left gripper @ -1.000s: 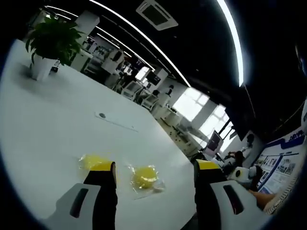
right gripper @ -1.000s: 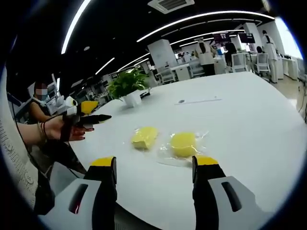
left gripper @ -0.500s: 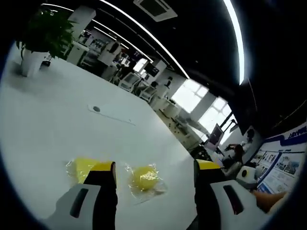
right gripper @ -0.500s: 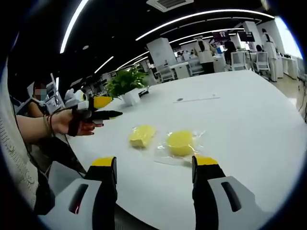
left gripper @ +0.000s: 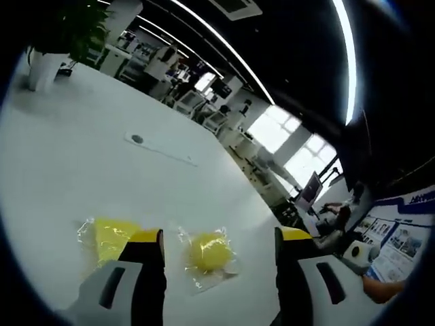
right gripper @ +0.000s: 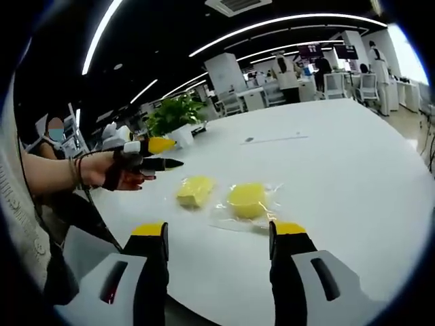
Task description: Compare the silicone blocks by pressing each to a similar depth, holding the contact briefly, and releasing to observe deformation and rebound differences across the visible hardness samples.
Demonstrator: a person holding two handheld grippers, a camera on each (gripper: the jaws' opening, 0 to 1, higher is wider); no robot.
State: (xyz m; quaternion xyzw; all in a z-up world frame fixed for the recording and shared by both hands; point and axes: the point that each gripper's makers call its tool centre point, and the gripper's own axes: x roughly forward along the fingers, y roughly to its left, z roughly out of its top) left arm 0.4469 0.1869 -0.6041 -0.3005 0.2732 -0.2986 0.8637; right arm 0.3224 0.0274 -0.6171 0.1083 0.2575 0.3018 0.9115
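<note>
Judging by their look, both yellow blocks will be light and soft, each sealed in a clear, shiny wrapper that will probably slide on the smooth white table [right gripper: 353,163] — so I'd press straight down on the top face, at the middle, not at an edge where the block could skid or tip.

From the right gripper view, the square block [right gripper: 194,191] and the round block [right gripper: 247,200] lie side by side near the table's near edge, just beside each other but apart. The right gripper [right gripper: 216,234] hangs short of them with jaws spread wide and nothing between them. The left gripper [right gripper: 158,154] comes in from the left, held in a hand [right gripper: 112,171], above the table and left of the square block; I cannot tell from here how its jaws stand.

From the left gripper view, its jaws stand wide and empty, the round block [left gripper: 206,249] lying between them and the square block [left gripper: 109,234] partly behind one jaw.

Writing: a blue-and-white poster [left gripper: 401,238] at the right edge carries text too small to read; I can make out no labels on the wrappers.
</note>
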